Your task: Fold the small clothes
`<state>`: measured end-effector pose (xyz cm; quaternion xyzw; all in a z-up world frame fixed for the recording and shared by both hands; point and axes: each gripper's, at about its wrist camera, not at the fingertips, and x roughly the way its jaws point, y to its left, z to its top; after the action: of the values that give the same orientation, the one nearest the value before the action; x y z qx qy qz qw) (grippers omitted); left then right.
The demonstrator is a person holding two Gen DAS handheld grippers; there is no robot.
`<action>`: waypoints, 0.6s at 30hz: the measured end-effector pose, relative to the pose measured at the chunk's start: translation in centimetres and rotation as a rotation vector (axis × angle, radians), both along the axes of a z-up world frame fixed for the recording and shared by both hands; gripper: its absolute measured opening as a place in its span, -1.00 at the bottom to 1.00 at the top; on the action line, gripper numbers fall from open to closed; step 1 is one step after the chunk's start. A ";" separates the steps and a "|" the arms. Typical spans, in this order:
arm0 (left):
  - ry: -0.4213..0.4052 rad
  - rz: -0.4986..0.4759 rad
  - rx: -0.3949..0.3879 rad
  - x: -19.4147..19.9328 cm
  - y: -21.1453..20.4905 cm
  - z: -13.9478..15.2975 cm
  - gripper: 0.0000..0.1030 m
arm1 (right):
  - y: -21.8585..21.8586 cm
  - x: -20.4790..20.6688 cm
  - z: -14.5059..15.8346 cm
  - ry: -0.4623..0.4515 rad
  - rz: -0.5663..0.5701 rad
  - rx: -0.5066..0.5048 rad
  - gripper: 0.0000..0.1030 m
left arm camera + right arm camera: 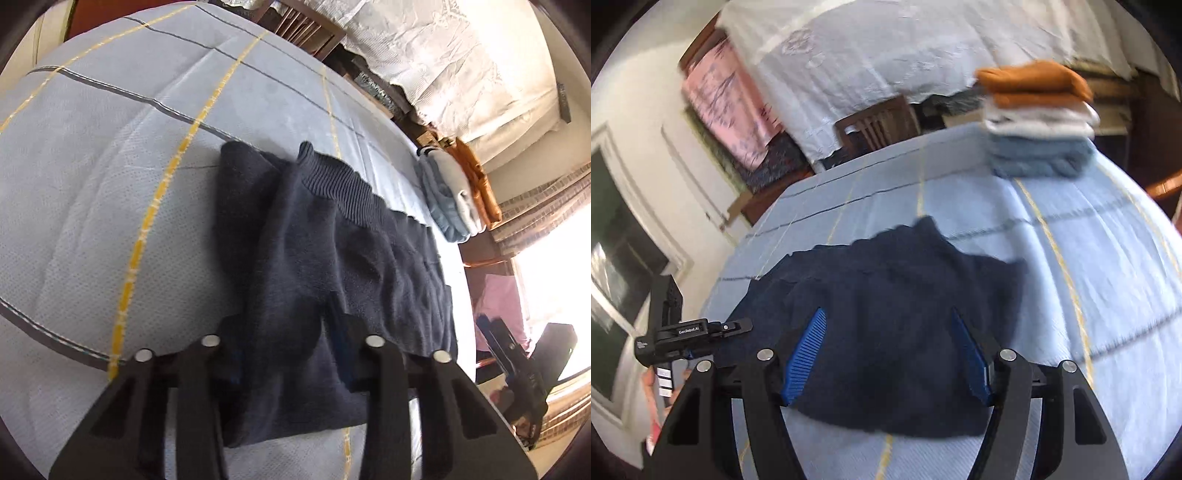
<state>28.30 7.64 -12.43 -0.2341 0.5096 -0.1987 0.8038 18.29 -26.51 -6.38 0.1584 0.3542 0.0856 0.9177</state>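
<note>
Both sets of jaws stand wide open and empty. I hold the left gripper (291,332) over the near edge of the dark blue garment (332,251), its fingers straddling a fold of cloth without pinching it. The right gripper (890,354) hovers above the same garment (886,332), blue pads (805,358) spread either side. That garment lies rumpled on the bed (92,203), partly doubled over, ribbed waistband (343,188) on the far side. A stack of folded clothes (1038,118) sits at the far corner, well apart. My worry: closing on the bunched layers could catch only the top layer, or the bedspread too, so the fold drags crooked. The right view is blurred, so I cannot judge its height.
</note>
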 end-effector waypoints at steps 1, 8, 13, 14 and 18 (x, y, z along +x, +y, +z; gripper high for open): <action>0.007 0.000 -0.010 0.1 0.2 -0.1 -0.39 | 1.2 0.7 0.2 -0.006 0.026 -0.020 0.35; -0.041 -0.051 0.052 -0.3 -1.2 0.2 0.12 | 9.2 5.4 -2.9 0.042 0.122 -0.238 -0.02; -0.100 -0.091 0.164 -0.7 -3.2 0.7 0.34 | 9.2 5.5 -4.5 0.038 0.132 -0.246 -0.03; -0.121 -0.076 0.225 -1.0 -3.6 0.8 0.12 | 9.1 5.5 -4.5 0.033 0.133 -0.239 -0.04; -0.141 -0.038 0.270 -1.3 -2.9 1.0 -0.42 | 8.1 4.1 -3.1 -0.031 0.121 -0.186 -0.09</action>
<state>27.05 4.78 -11.44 -0.0997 0.4782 -0.1597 0.8578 22.41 -18.38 -9.43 0.0494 0.3553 0.1099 0.9270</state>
